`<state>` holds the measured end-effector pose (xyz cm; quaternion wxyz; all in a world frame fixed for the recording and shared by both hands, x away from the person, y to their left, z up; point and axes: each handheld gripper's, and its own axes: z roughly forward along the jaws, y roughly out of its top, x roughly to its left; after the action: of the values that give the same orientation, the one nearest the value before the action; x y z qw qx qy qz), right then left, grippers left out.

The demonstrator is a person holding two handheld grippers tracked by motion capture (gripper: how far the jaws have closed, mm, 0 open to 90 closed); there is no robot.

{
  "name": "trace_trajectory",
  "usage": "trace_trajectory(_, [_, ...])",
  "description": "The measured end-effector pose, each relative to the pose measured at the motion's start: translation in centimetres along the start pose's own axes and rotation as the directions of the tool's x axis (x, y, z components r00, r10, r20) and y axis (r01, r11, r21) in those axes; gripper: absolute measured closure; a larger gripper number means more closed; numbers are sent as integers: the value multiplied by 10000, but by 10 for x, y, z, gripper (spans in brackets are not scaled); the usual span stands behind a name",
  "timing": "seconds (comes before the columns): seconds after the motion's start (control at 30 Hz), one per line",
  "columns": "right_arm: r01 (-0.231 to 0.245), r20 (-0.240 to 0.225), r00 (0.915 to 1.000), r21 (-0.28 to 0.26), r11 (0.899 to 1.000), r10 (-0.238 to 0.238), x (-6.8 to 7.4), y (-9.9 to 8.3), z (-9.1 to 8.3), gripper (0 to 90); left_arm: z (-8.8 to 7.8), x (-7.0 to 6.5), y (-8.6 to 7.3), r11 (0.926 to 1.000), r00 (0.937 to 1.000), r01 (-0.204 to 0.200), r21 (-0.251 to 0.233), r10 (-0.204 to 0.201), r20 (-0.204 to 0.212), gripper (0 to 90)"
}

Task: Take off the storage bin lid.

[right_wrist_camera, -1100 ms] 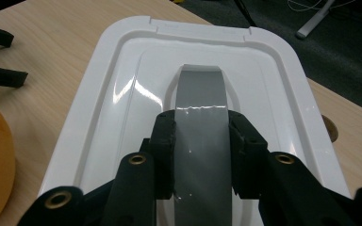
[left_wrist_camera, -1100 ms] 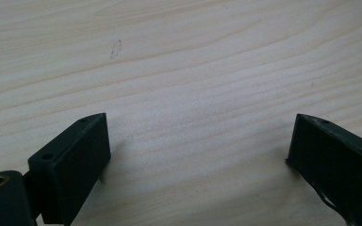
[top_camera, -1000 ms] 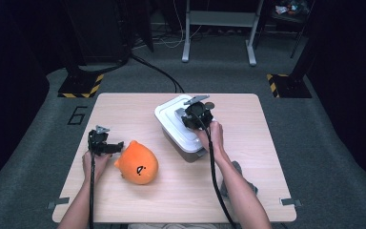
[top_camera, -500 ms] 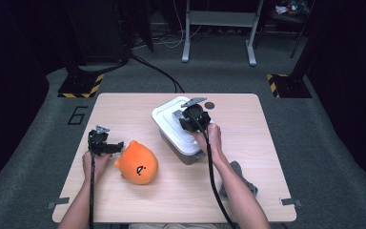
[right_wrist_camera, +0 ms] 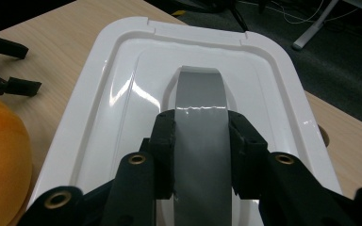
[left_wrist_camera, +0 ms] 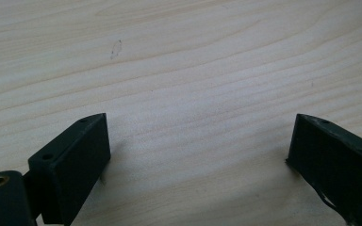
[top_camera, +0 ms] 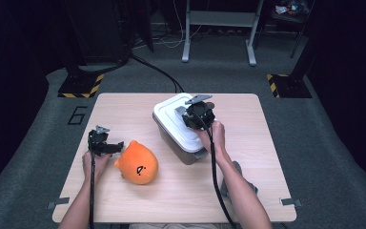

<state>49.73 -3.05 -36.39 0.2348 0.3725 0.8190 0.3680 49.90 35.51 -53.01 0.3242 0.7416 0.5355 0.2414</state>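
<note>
On the far middle of the table sits the white-lidded storage box, and every place below is given relative to it. Its lid is seated flat on the grey base, and along the lid's middle runs a grey handle. My right gripper rests on top of the box with its jaws clamped on the two sides of that handle; in the right gripper view the pads press the grey strip from left and right. In the high view the same right gripper sits over the centre of the lid, my right hand just behind it on the near side of the box.

Nearer to me and to the left of the box lies an orange plush toy, on the tabletop and apart from the box. Farther left of the box, just beside the toy, my left gripper hovers low over bare wood; in the left gripper view its jaws stand wide apart with nothing between them.

Progress, as I judge it: the handle is gripped, but the lid is not yet lifted, so the box is closed. Opening it remains, and the toy, if it belongs inside, is untouched.
</note>
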Motion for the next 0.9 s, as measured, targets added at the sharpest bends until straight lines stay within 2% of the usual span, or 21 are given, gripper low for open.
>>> trace_trajectory(0.3, [-408, 67, 9991, -149, 9991, 409, -12, 0, -13, 664, 0, 0, 0, 10000, 10000, -6, 2, 6, -7, 57])
trace_trajectory(0.5, [-432, 33, 9991, -279, 9987, 433, -20, -2, -20, 664, 0, 0, 0, 10000, 10000, -2, 5, 2, 15, 58])
trace_trajectory(0.53, [-548, 51, 9985, -262, 9982, 549, -21, -2, -22, 664, 0, 0, 0, 10000, 10000, -5, 0, 5, 18, 58])
trace_trajectory(0.6, [-434, 59, 9990, -326, 9985, 437, -24, -2, -25, 664, 0, 0, 0, 10000, 10000, -1, -6, 1, 22, 58])
trace_trajectory(0.63, [-632, 65, 9980, -358, 9974, 634, -23, -2, -27, 664, 0, 0, 0, 10000, 10000, -6, 0, 6, 24, 59])
trace_trajectory(0.7, [-398, 47, 9992, -392, 9984, 401, -27, -3, -32, 664, 0, 0, 0, 10000, 10000, -5, -4, 5, 11, 59])
trace_trajectory(0.73, [-519, 70, 9986, -420, 9978, 522, -28, -3, -34, 664, 0, 0, 0, 10000, 10000, -5, -5, 5, 19, 58])
trace_trajectory(0.77, [-370, 90, 9993, -426, 9984, 374, -29, -4, -36, 664, 0, 0, 0, 10000, 10000, -9, -7, 9, 6, 58])
trace_trajectory(0.8, [-624, 121, 9979, -417, 9972, 629, -29, -4, -39, 664, 0, 0, 0, 10000, 10000, -7, -5, 7, 19, 58])
trace_trajectory(0.83, [-444, 135, 9989, -433, 9981, 451, -31, -5, -41, 664, 0, 0, 0, 10000, 10000, -7, -7, 7, 16, 58])
trace_trajectory(0.9, [-522, 196, 9984, -471, 9975, 532, -34, -6, -46, 664, 0, 0, 0, 10000, 10000, -4, -10, 4, 8, 58])
